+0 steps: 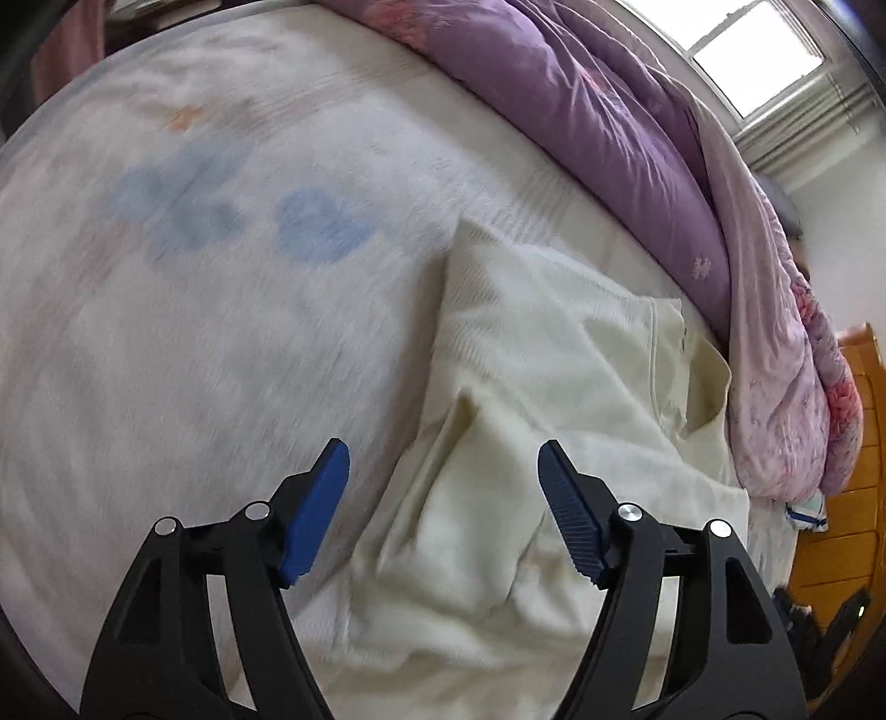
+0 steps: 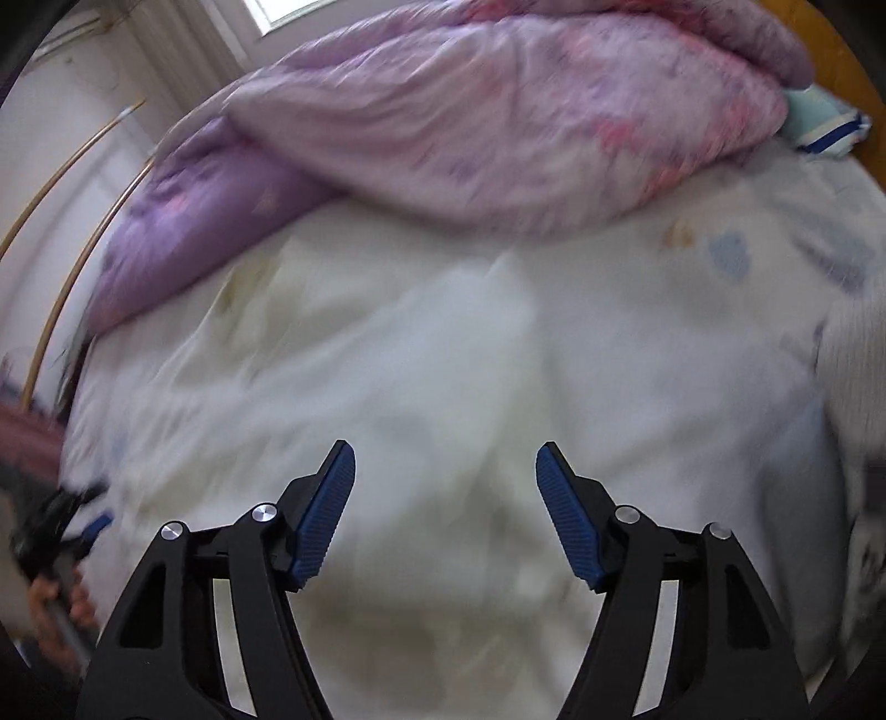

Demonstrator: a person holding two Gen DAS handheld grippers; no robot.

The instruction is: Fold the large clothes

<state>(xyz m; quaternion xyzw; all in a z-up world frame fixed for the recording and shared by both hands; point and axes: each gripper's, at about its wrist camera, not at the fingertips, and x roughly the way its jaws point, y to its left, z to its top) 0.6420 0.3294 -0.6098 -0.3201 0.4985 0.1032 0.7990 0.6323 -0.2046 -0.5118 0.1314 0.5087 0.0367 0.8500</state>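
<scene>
Both hand-held grippers, left (image 1: pixel 443 454) and right (image 2: pixel 446 457), gape above blurred cream garment (image 1: pixel 531 399).

Window (image 1: pixel 758 52) daylight; motion blur (right view worse); fisheye edges.

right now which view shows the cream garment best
The left wrist view: the cream garment is fairly sharp there, with folded layers, a seam and edges visible between the open left tool. The right wrist view shows it only as a blurred pale mass.
</scene>
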